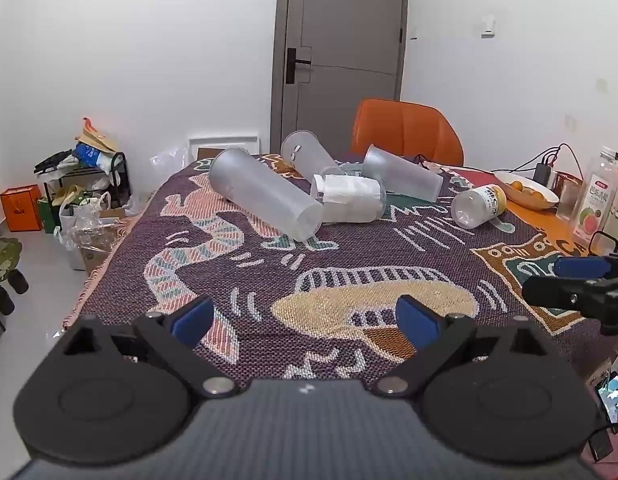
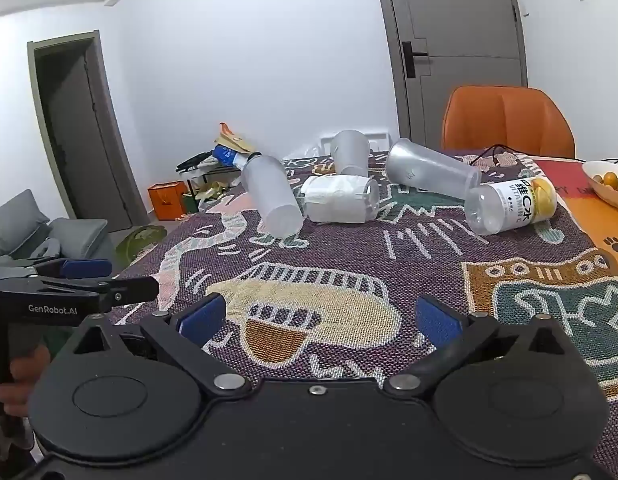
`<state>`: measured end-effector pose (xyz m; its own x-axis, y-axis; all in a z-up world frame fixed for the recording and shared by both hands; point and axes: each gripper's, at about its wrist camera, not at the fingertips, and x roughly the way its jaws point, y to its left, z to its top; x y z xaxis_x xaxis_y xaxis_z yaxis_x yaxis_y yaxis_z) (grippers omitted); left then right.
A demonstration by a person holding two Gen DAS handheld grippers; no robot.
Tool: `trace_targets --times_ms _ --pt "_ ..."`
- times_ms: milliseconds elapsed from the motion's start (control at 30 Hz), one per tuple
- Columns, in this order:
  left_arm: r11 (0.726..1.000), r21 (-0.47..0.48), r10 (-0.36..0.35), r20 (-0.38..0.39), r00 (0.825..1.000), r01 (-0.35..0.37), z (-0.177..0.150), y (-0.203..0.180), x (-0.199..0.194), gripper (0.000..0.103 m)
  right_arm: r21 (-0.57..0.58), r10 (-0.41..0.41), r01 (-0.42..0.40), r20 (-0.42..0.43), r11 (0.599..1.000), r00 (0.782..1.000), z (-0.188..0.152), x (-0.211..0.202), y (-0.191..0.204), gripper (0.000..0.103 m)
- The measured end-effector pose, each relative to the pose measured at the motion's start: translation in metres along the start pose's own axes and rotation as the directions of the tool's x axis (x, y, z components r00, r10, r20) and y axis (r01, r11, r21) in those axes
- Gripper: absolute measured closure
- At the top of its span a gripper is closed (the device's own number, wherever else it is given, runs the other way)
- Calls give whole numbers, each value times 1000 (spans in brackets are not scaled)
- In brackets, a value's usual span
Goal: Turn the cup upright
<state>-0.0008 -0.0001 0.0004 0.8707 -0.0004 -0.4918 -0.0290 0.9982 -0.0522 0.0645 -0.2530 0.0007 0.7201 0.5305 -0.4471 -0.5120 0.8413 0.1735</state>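
Several frosted plastic cups lie on their sides at the far end of the patterned tablecloth (image 1: 349,264): a tall one at left (image 1: 265,194) (image 2: 273,198), one behind (image 1: 307,156) (image 2: 349,152), one at right (image 1: 403,174) (image 2: 431,170), and a cup stuffed with white paper in the middle (image 1: 349,198) (image 2: 341,198). A clear vitamin bottle (image 1: 479,205) (image 2: 511,206) lies to the right. My left gripper (image 1: 305,320) is open and empty above the near cloth. My right gripper (image 2: 321,320) is open and empty beside it.
An orange chair (image 1: 405,132) stands behind the table. A white bowl of small oranges (image 1: 525,190), a juice bottle (image 1: 595,196) and a charger with cables (image 1: 543,170) sit at the right. Bags and boxes (image 1: 81,200) clutter the floor at left.
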Motion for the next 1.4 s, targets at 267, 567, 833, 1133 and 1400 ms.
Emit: trace_targets --times_ms 267,567,833,1133,1400 --pt "1000 10 12 25 1000 -12 4 -4 -7 6 11 -16 16 16 1000 1000 0 -6 2 0" --pt "1000 11 5 25 1000 -5 5 -4 -10 6 25 -30 29 19 999 999 0 -6 -1 0" --pt "1000 13 -1 25 1000 0 6 -5 -9 6 27 -42 41 22 999 999 1 -7 -2 0" --pt "1000 17 -3 30 1000 2 6 -6 -10 6 29 -44 43 27 999 999 1 -9 -3 0" --pt "1000 13 -6 29 1000 5 7 -6 -11 6 35 -47 46 27 998 999 1 -8 -5 0"
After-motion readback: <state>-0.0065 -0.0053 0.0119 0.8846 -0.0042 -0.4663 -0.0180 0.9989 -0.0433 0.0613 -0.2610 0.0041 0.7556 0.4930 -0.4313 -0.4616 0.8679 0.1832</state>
